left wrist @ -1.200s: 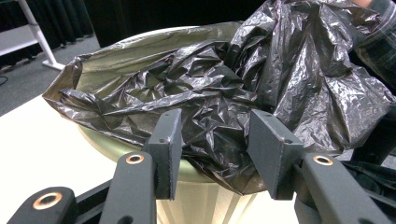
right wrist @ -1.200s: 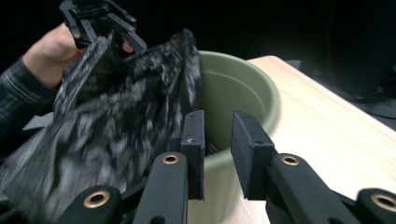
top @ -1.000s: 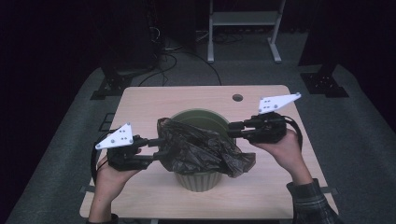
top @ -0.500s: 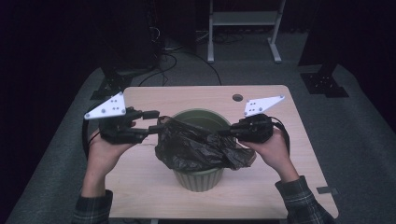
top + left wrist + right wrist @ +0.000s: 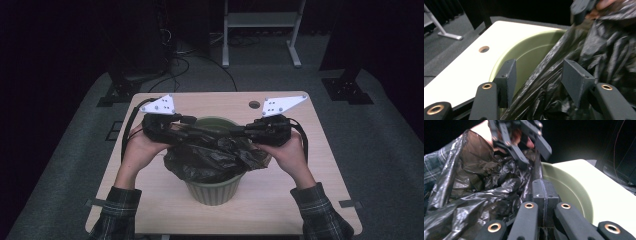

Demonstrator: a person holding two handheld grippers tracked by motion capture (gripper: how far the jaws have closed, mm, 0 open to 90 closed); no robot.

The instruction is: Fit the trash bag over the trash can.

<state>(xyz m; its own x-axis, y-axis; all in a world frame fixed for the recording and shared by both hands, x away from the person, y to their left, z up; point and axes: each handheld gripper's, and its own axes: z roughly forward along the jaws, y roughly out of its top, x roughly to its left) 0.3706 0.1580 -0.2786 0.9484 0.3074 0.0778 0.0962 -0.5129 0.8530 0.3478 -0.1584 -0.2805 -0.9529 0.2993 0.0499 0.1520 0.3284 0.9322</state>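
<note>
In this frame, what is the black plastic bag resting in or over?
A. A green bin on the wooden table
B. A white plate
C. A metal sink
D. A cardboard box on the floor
A: the high view shows the black plastic bag crumpled over the rim of the green bin, which stands on the wooden table.

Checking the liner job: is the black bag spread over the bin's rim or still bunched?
Bunched. The black bag sits crumpled across the bin; its far rim shows bare green.

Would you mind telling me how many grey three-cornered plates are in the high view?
2. One grey plate sits atop the left claw, left of the green bin; the other plate tops the right claw. None looks hidden.
</note>
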